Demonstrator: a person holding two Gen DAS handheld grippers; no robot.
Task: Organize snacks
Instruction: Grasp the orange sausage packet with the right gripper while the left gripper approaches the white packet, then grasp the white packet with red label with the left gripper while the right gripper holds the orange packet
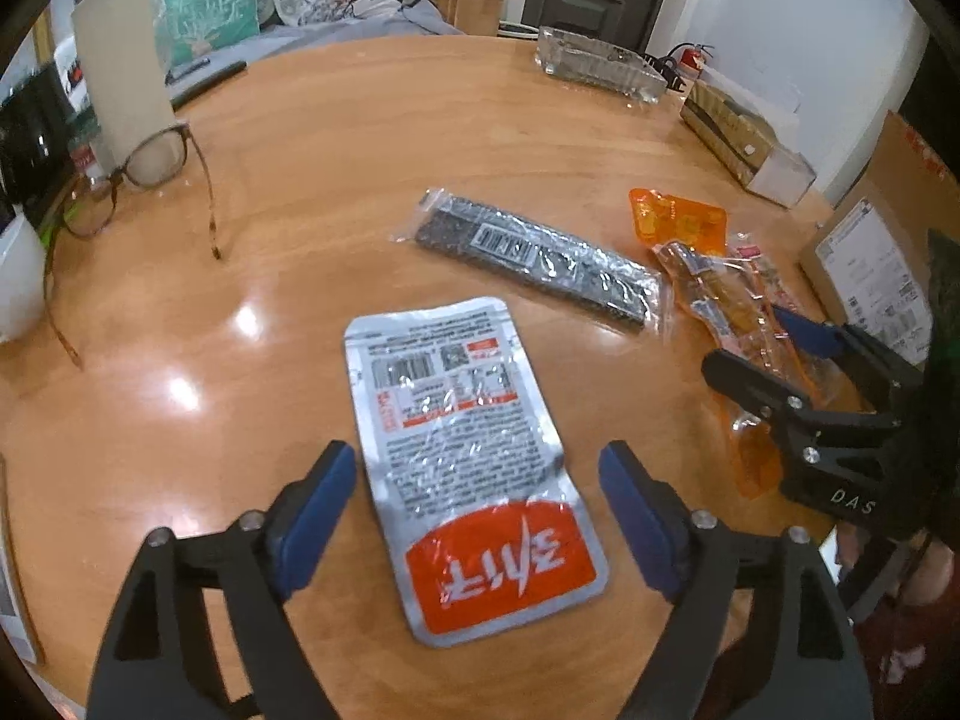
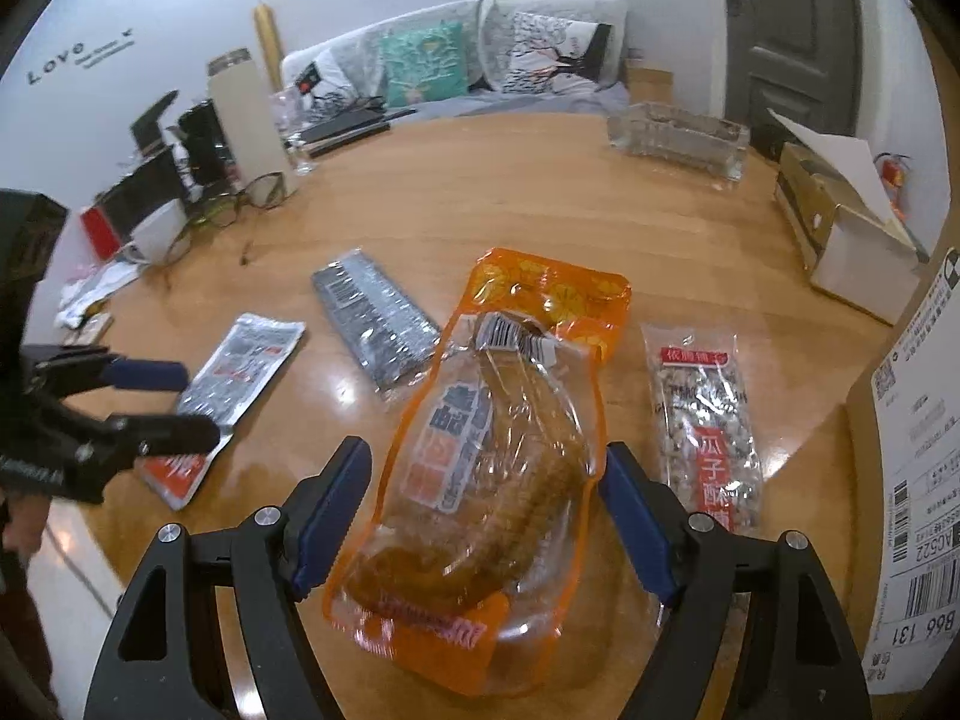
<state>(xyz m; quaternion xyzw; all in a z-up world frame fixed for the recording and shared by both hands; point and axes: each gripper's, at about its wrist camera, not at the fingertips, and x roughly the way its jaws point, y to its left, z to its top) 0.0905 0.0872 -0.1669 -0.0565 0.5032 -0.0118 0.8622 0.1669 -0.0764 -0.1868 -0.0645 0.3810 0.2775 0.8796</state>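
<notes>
1. Left wrist view: the left gripper (image 1: pixel 477 516) hangs over the wooden bench (image 1: pixel 372 138), its blue-padded fingers (image 1: pixel 318 519) spread wide on either side of a silver pouch (image 1: pixel 465 462) with an orange label. The pouch lies flat on the bench and neither pad touches it.
2. Beyond the pouch lies a dark snack bar (image 1: pixel 534 258) in clear wrap, set apart from it.
3. Right wrist view: the right gripper (image 2: pixel 483 516) straddles an orange-trimmed clear packet (image 2: pixel 486 468) holding a brown snack. Its fingers (image 2: pixel 633 519) are apart; the packet sits between them, and the pads seem to stand just off its edges, though the crinkled film makes contact hard to judge.
4. A clear packet of seed brittle (image 2: pixel 708 420) with a red label lies just to the right of the orange packet.
5. Spectacles (image 1: pixel 150 180), a tall pale flask (image 1: pixel 123 66), a glass tray (image 2: pixel 678 138) and an open carton (image 2: pixel 840 222) stand toward the bench's far edges.
</notes>
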